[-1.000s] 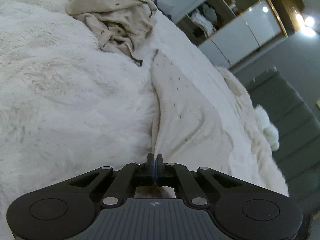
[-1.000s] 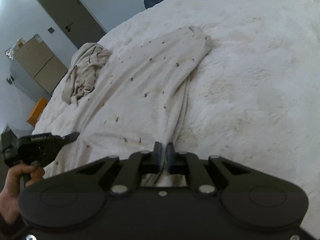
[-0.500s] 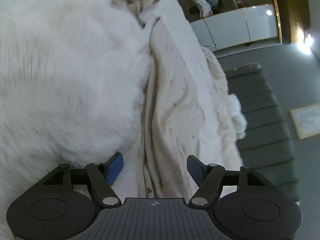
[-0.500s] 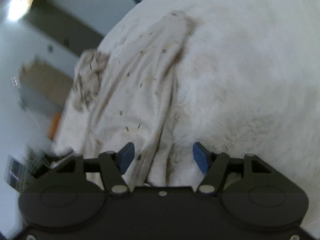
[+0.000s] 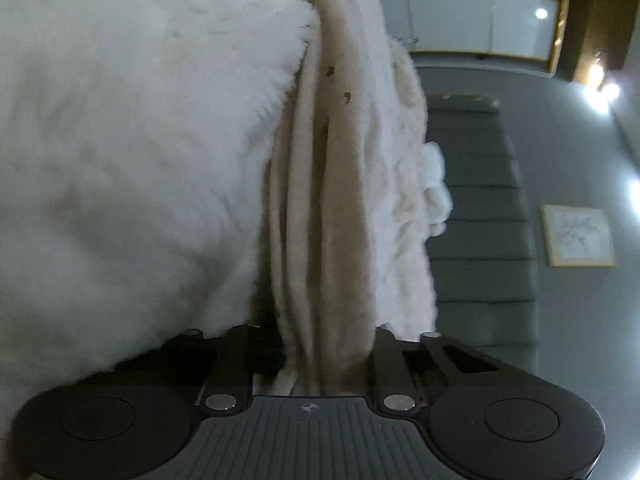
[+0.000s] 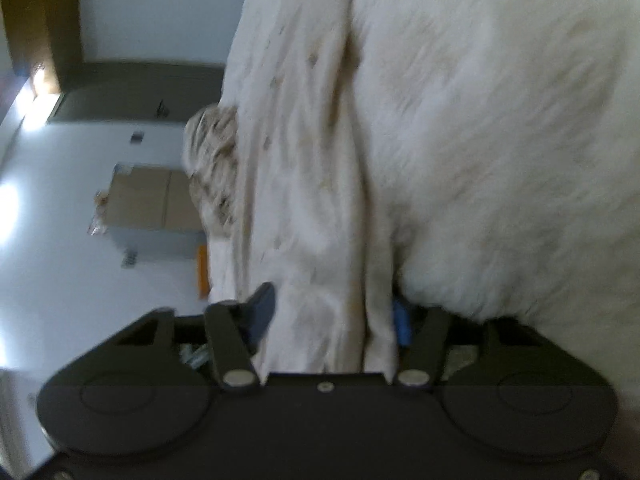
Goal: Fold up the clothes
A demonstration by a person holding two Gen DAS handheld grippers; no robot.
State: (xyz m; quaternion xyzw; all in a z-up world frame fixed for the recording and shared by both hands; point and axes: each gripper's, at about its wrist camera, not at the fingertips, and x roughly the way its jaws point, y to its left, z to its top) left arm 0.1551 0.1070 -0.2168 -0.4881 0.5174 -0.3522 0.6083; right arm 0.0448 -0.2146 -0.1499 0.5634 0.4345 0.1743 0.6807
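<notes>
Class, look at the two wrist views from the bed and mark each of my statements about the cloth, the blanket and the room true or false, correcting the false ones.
1. Bunched cream cloth runs between the fingers of the left gripper. True.
2. The cloth lies on a bare wooden table. False: it lies on a fluffy white blanket.
3. The right gripper has nothing between its fingers. False: the same spotted cloth passes between them as its jaws close.
4. A second, crumpled garment lies further along the bed in the right wrist view. True.
5. A framed picture shows in the left wrist view. True.
</notes>
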